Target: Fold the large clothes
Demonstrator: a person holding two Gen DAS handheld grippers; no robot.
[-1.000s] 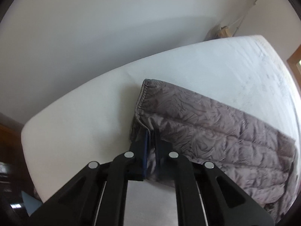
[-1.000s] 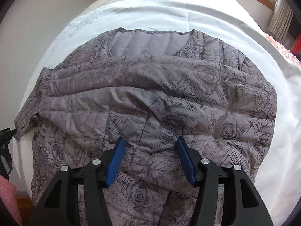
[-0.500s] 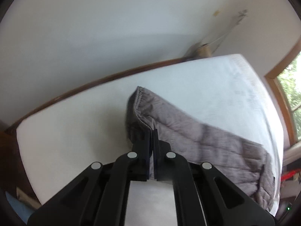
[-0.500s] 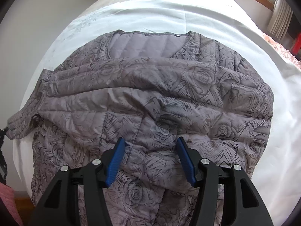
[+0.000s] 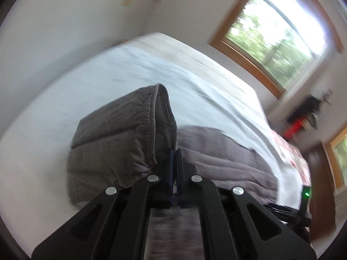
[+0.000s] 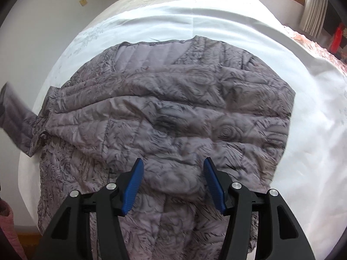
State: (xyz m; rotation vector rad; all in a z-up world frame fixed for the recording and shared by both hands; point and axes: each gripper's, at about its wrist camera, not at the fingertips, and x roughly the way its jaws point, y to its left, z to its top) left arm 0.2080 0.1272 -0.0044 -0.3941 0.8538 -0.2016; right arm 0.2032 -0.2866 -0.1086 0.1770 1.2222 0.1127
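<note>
Left wrist view: left gripper [image 5: 175, 166] clamped tight on sleeve [image 5: 121, 138] cuff, lifted off bed [image 5: 65, 91]. Jacket [image 6: 173, 112] lies flat mid-bed. Right gripper [image 6: 173, 181] half open above jacket, gripping nothing. Advice: carry sleeve across chest, lay flat, avoid dragging body.

Bed [image 6: 227, 19] with white sheet [image 5: 91, 99] fills most of both views, pushed against a plain white wall [image 5: 76, 21]. Small tan patch on wall [image 6: 82, 1]. Wood-framed window [image 5: 279, 32] past the bed's far side, daylight and green trees outside, blurred in left wrist view. Pale curtain [image 6: 314, 6] at upper right in right wrist view. Pink floral bedding [image 6: 321, 47] at the bed's right edge. Red object [image 6: 337, 36] by the curtain, can't identify. Strip of wood floor [image 6: 28, 236] lower left.
</note>
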